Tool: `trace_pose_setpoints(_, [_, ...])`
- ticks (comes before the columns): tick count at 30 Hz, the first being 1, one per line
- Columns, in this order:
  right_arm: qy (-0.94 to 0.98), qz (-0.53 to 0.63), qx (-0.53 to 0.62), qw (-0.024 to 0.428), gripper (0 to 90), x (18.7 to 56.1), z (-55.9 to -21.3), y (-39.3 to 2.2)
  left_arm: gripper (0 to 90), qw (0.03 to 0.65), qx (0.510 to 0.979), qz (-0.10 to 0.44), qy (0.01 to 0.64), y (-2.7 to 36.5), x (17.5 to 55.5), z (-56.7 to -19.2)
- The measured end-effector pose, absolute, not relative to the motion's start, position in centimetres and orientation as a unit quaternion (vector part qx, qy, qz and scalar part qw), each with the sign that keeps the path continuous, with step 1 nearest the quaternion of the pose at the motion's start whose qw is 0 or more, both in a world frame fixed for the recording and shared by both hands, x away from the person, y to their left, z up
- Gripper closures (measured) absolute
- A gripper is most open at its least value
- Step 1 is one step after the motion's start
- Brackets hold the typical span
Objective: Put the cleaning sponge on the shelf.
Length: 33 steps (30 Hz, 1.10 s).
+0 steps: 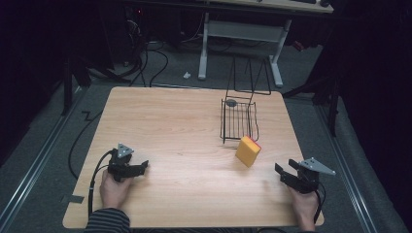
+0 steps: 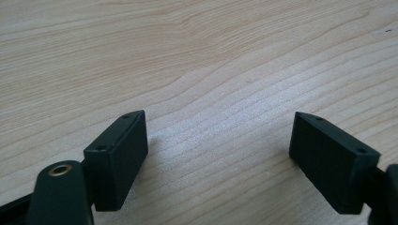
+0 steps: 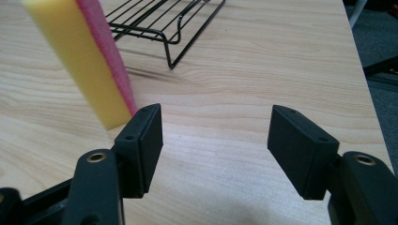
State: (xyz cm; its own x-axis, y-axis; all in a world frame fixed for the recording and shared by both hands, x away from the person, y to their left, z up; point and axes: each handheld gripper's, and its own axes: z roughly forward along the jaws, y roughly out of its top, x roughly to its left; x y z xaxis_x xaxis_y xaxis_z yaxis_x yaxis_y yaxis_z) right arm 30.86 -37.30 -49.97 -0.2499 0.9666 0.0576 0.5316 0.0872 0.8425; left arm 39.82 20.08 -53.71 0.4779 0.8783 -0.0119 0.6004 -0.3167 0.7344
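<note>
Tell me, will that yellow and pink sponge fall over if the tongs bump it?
Probably. The sponge stands tilted on a narrow edge, so a nudge would likely tip it. It looks like soft foam, so it should squash when squeezed and feel light. The right tongs are open beside it.

No text, label, brand, number or sign can be read anywhere in these pictures.
</note>
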Motion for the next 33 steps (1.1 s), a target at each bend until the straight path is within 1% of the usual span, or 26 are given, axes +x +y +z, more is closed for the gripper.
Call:
trace_pose_setpoints(6, [0.689, 0.403, 0.536, 0.276, 36.4, 29.8, -49.5, -36.5, 20.3, 0.347, 0.786, 0.2, 0.47, 20.1, 39.8, -53.7])
trace_pose_setpoints(14, [0.704, 0.409, 0.513, 0.272, 35.8, 29.8, -49.2, -34.6, 20.3, 0.347, 0.786, 0.2, 0.47, 20.1, 39.8, -53.7])
trace_pose_setpoints(19, [0.71, 0.425, 0.497, 0.262, 32.7, 30.6, -48.7, -33.0, 20.3, 0.348, 0.786, 0.2, 0.47, 20.1, 39.8, -53.7])
trace_pose_setpoints(24, [0.725, 0.42, 0.483, 0.253, 28.7, 32.4, -48.6, -31.2, 20.3, 0.348, 0.786, 0.2, 0.47, 20.1, 39.8, -53.7])
trace_pose_setpoints(31, [0.718, 0.43, 0.485, 0.254, 28.3, 33.2, -48.4, -30.7, 20.3, 0.348, 0.786, 0.2, 0.47, 20.1, 39.8, -53.7])
trace_pose_setpoints(33, [0.722, 0.417, 0.489, 0.255, 28.1, 33.9, -48.8, -30.6, 20.2, 0.348, 0.786, 0.2, 0.47, 20.1, 39.8, -53.7])
